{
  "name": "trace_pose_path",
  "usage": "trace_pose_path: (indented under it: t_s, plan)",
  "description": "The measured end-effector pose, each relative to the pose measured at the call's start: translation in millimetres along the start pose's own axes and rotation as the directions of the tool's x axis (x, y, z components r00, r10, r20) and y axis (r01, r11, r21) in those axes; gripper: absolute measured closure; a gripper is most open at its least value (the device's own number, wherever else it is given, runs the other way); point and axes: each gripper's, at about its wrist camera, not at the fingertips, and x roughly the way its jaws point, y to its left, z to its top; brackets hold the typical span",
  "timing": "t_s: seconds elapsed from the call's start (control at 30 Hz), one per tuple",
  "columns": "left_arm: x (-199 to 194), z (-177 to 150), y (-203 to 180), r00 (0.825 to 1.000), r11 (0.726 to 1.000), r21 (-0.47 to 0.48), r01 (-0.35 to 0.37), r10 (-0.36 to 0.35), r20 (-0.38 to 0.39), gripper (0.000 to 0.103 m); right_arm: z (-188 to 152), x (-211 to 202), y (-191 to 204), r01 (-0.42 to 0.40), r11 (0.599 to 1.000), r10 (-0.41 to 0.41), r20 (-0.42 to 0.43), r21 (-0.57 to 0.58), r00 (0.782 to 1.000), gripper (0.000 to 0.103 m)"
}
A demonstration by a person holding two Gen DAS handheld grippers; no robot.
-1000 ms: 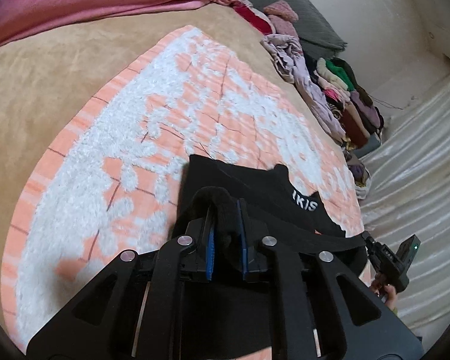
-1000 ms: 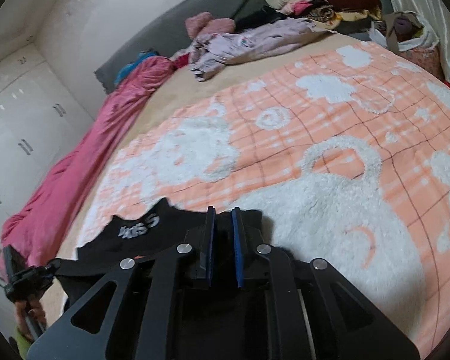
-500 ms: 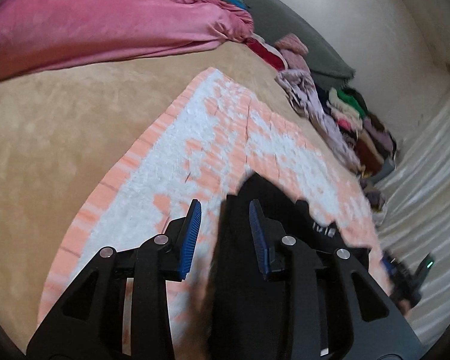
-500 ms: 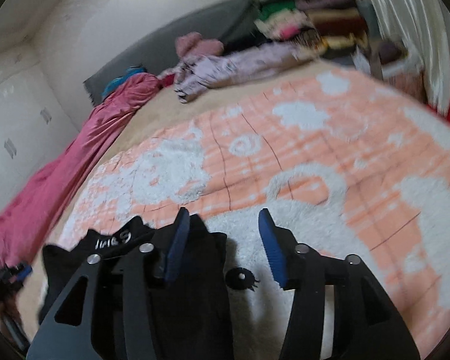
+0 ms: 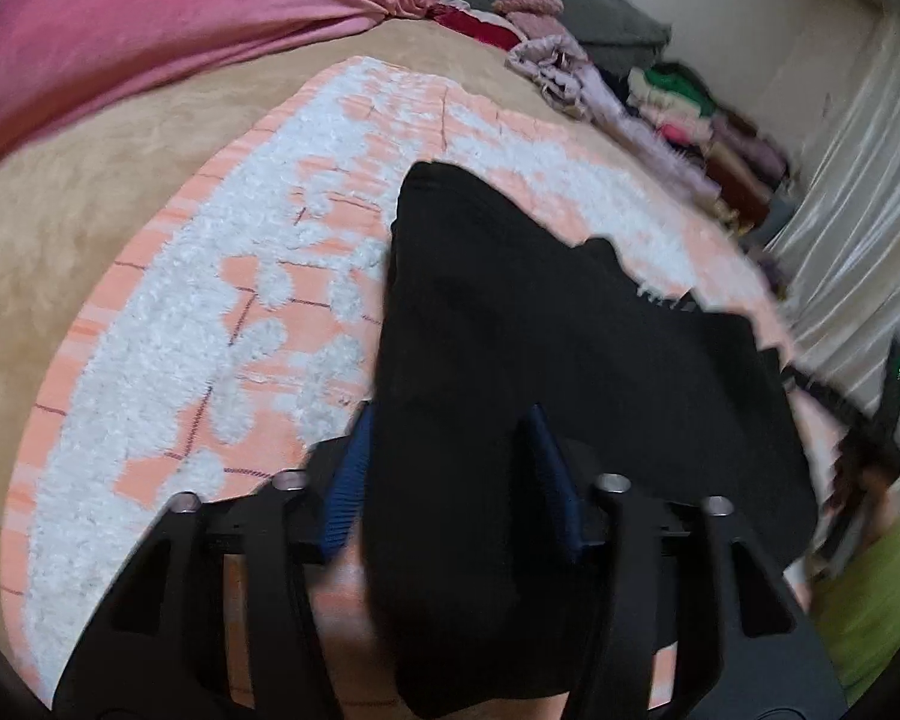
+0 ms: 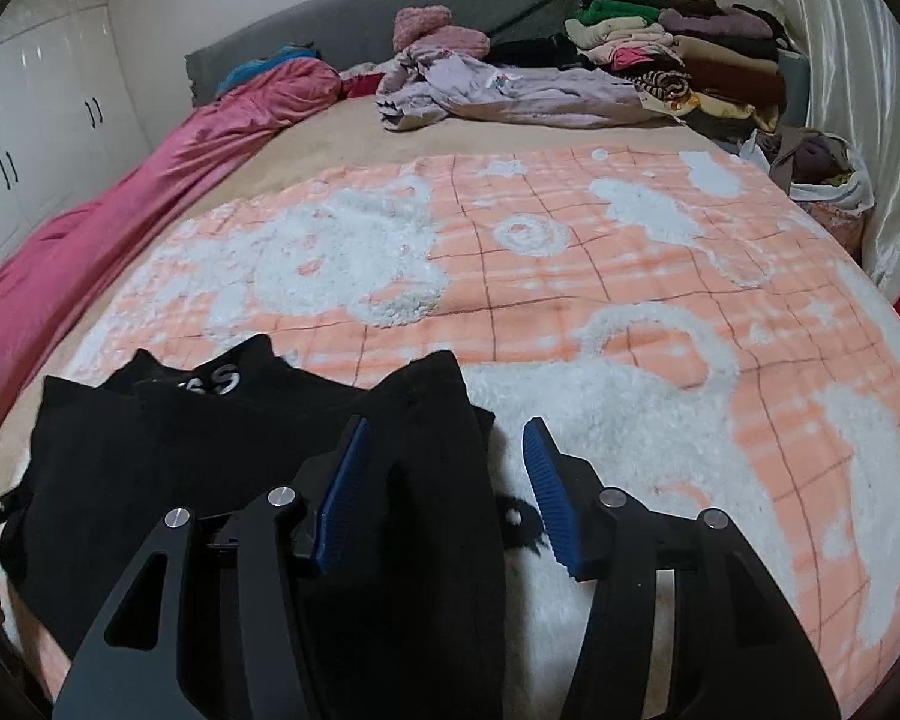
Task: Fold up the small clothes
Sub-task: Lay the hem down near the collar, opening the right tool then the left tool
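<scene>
A black garment (image 6: 210, 480) lies spread on an orange-and-white fleece blanket (image 6: 630, 276) at the near edge of a bed, as a person works it with a hand-held gripper in each hand. Nearest the right wrist camera, the right hand-held gripper (image 6: 444, 480) stands about half open, its jaws having just been opening; one blue pad sits over the cloth's right edge, the other over bare blanket, and neither presses on anything. In the left wrist view, which is blurred, the left hand-held gripper (image 5: 450, 474) is parted only a little. A fold of the black cloth runs between its pads, but whether they touch it cannot be told through the blur. Its jaws have lately opened too.

The judgement here is that a fold has just been laid and let go. White lettering on the garment faces away from the person, partly covered by the doubled cloth. The next move probably calls for drawing both grippers clear without dragging the fabric, then taking fresh corners for a second fold, or smoothing the lumpy near edge first.

Beyond the blanket, tan bedding (image 6: 330, 126) runs to a rumpled pink quilt (image 6: 150, 168) on the left. A crumpled lilac garment (image 6: 510, 90) and a heap of mixed clothes (image 6: 690, 54) lie against the grey headboard (image 6: 390, 6) at the far end.
</scene>
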Motion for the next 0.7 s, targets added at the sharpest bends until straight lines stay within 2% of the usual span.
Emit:
trace_pose_path:
  t_s: [0.03,0.07,0.13,0.17,0.2,0.27,0.37,0.47,0.57,0.7]
  plan:
    - [0,-3,-2,1.0,1.0,0.016,-0.014,0.014,0.004,0.087,1,5,2,0.015,1.0,-0.015,-0.005,-0.005,1.0,0.052]
    - [0,-4,-3,1.0,0.999,0.026,-0.018,0.018,0.009,0.089,2,9,3,0.029,0.999,-0.029,-0.012,-0.015,0.999,0.053]
    - [0,-5,-4,1.0,0.999,0.037,-0.022,0.022,0.015,0.094,1,18,9,0.046,0.998,-0.047,-0.029,-0.042,0.998,0.069]
    - [-2,-5,-4,1.0,0.999,0.04,-0.022,0.022,0.021,0.097,1,21,11,0.049,0.997,-0.051,-0.036,-0.057,0.998,0.086]
    - [-4,-6,-3,0.999,0.999,0.041,-0.023,0.022,0.029,0.098,0,21,12,0.057,0.996,-0.06,-0.035,-0.068,0.998,0.094]
    - [-10,-6,-1,0.999,0.999,0.039,-0.019,0.017,0.046,0.099,0,15,13,0.067,0.996,-0.067,-0.002,-0.064,0.998,0.096]
    - [-18,-6,4,0.998,1.0,0.027,-0.005,0.003,0.063,0.1,7,2,2,0.052,0.999,-0.052,0.062,0.002,0.997,0.096]
    - [-17,-5,6,0.998,1.0,0.013,0.004,-0.005,0.06,0.1,9,12,-12,0.033,0.997,-0.035,0.024,0.067,0.999,0.096]
    - [-12,-7,10,0.999,1.0,0.003,0.006,-0.006,0.045,0.099,4,32,-14,0.072,0.995,-0.069,-0.05,0.072,0.996,0.096]
    - [-11,-7,11,0.999,1.0,-0.002,0.012,-0.012,0.038,0.099,2,35,-9,0.113,0.992,-0.11,-0.057,0.052,0.992,0.094]
